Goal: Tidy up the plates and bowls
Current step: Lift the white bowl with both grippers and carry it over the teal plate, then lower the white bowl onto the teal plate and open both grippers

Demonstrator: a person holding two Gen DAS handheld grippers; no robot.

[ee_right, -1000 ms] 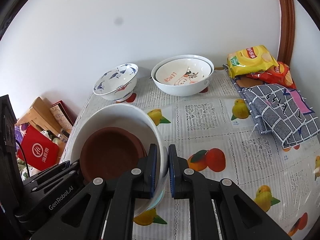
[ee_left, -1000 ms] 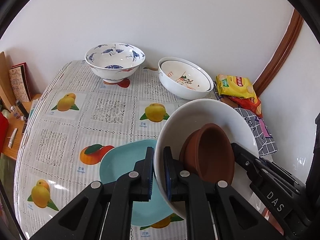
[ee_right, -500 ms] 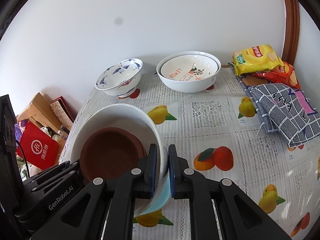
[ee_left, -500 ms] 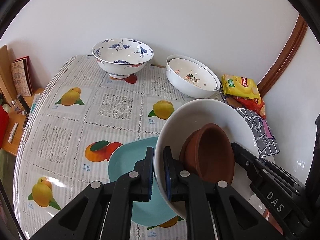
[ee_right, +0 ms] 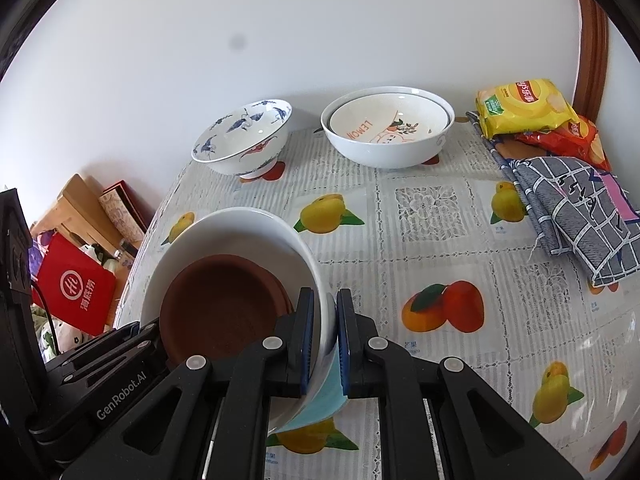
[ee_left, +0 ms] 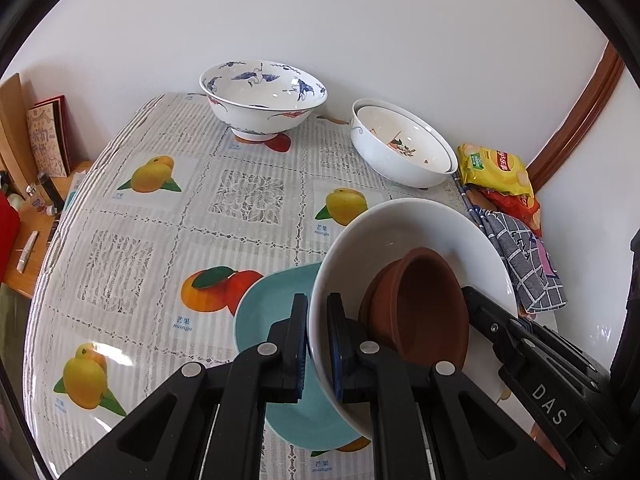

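One white bowl (ee_left: 404, 236), holding two brown saucers (ee_left: 420, 304), is clamped by left tool (ee_left: 318, 344) and right tool (ee_right: 324, 340) over one teal plate (ee_left: 272, 312).

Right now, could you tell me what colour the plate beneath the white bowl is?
Light teal plate, clearest in the left wrist view.

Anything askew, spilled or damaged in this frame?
No spills or damage. The large white bowl, clamped at opposite rims by the left gripper and right gripper, tilts steeply, and the brown clay dishes inside lean against its wall above the teal plate.
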